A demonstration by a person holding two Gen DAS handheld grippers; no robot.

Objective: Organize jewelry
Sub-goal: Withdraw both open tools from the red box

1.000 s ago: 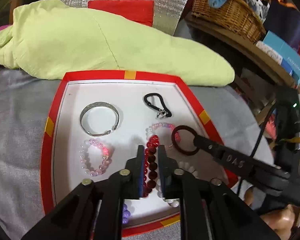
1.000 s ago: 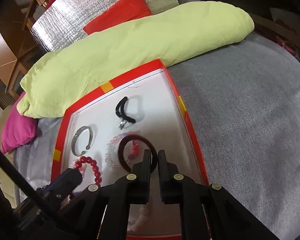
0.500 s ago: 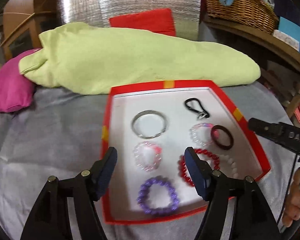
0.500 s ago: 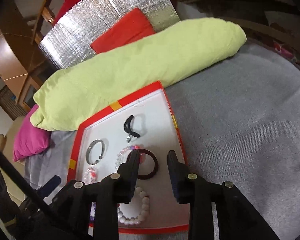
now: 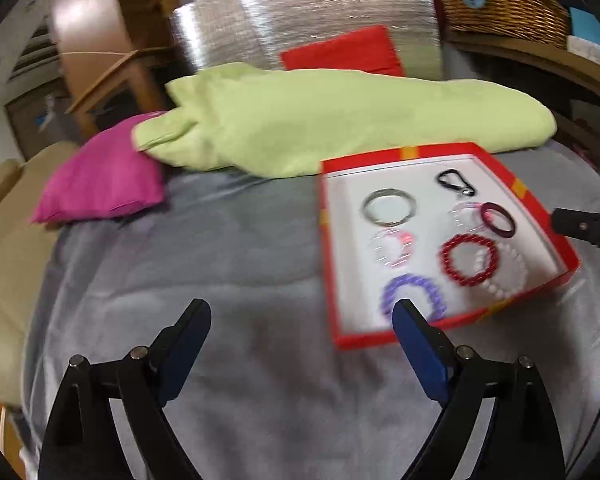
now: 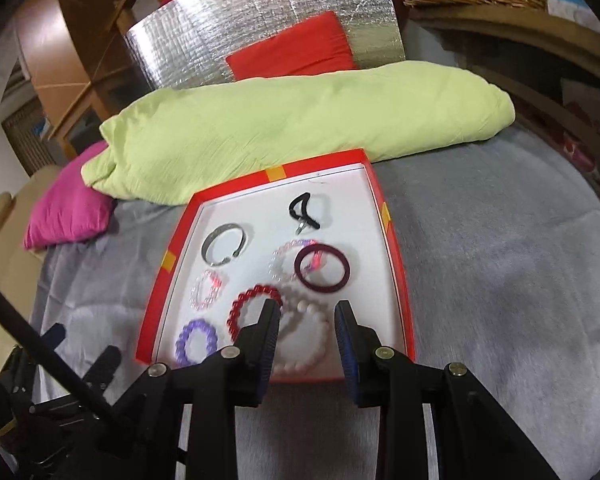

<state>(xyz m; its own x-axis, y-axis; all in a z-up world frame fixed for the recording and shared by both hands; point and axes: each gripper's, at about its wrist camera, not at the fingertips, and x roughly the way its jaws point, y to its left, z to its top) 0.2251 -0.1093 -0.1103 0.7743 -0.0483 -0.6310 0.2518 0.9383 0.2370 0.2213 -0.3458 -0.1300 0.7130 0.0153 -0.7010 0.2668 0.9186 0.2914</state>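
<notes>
Now both grippers tilt downward: left fingers (image 5: 180, 344) opening, empty; right fingers (image 6: 266, 332) apart, empty, above tray (image 6: 396, 264).

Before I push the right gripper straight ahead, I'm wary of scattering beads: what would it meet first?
Probably the white bead bracelet, lying between the open right gripper fingers in the red tray; depth is unclear.

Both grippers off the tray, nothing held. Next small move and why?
Probably bring the right gripper down on the white bead bracelet and slide it clear. It overlaps the red bead bracelet and sits right under the right gripper's open, empty jaws. The left gripper, jaws opening and empty, hangs beside the tray.
</notes>
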